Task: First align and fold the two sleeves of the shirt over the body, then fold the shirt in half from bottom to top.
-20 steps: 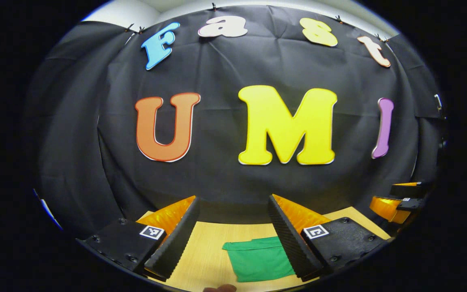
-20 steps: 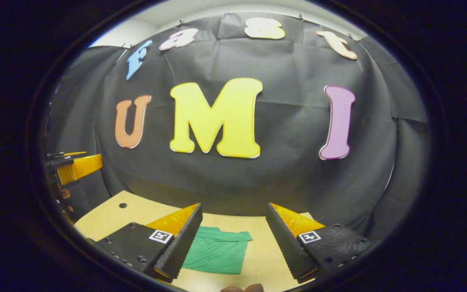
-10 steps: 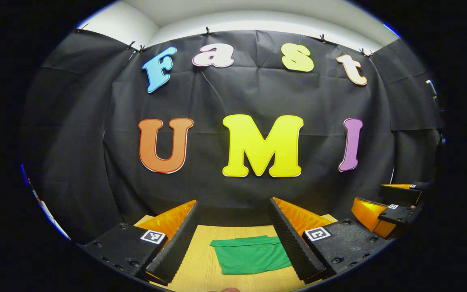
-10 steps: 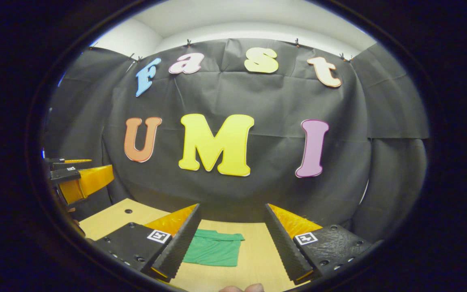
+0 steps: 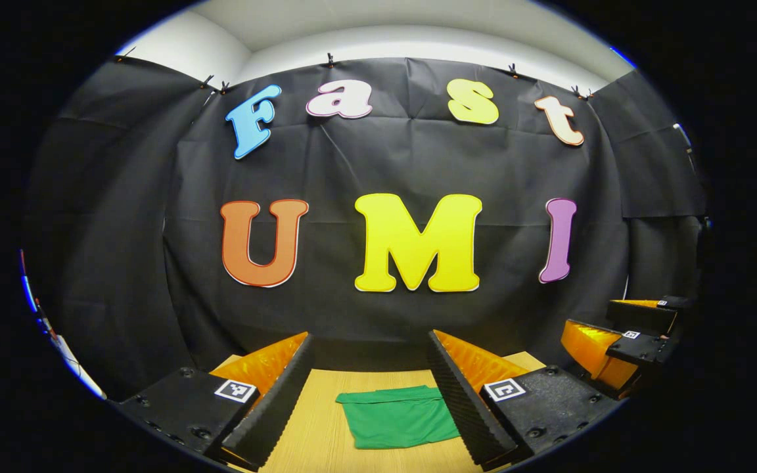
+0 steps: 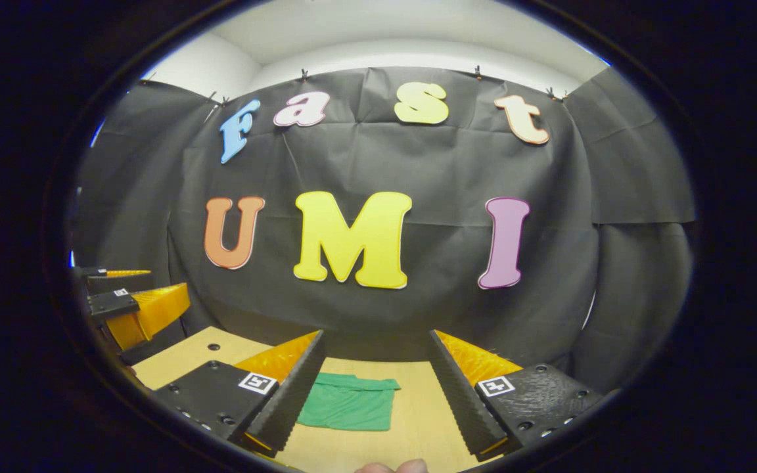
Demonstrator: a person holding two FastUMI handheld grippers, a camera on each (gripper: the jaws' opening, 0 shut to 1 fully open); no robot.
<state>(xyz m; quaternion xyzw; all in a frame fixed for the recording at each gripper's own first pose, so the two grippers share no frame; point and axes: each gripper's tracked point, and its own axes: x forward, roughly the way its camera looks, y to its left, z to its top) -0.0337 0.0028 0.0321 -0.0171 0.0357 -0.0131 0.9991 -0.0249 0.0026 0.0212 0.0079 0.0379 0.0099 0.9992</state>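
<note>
the green cloth shirt (image 5: 397,424), folded into a compact rectangle, is seen lying flat on the light wooden table (image 5: 326,433), well clear of both grippers. in the left gripper view it is framed between the fingers of the left gripper (image 5: 368,394), with its right edge hidden behind the right-hand finger. in the right gripper view the shirt (image 6: 347,408) is set left of centre, its left edge tucked behind the left-hand finger of the right gripper (image 6: 373,387).

both grippers are held wide apart in the air, nothing gripped.

the other gripper is caught at each view's edge: the right gripper (image 5: 621,341) at the right rim of the left gripper view, the left gripper (image 6: 132,305) at the left rim of the right gripper view. a small dark hole in the tabletop (image 6: 213,346) and a fingertip (image 6: 391,467) at the bottom edge are picked up in the right gripper view.

versus 1.0 s ago: both cameras are pulled back and tilted up, more white ceiling (image 5: 411,26) is shown, and the shirt is seen smaller and farther off. it has not been shifted on the table.
</note>
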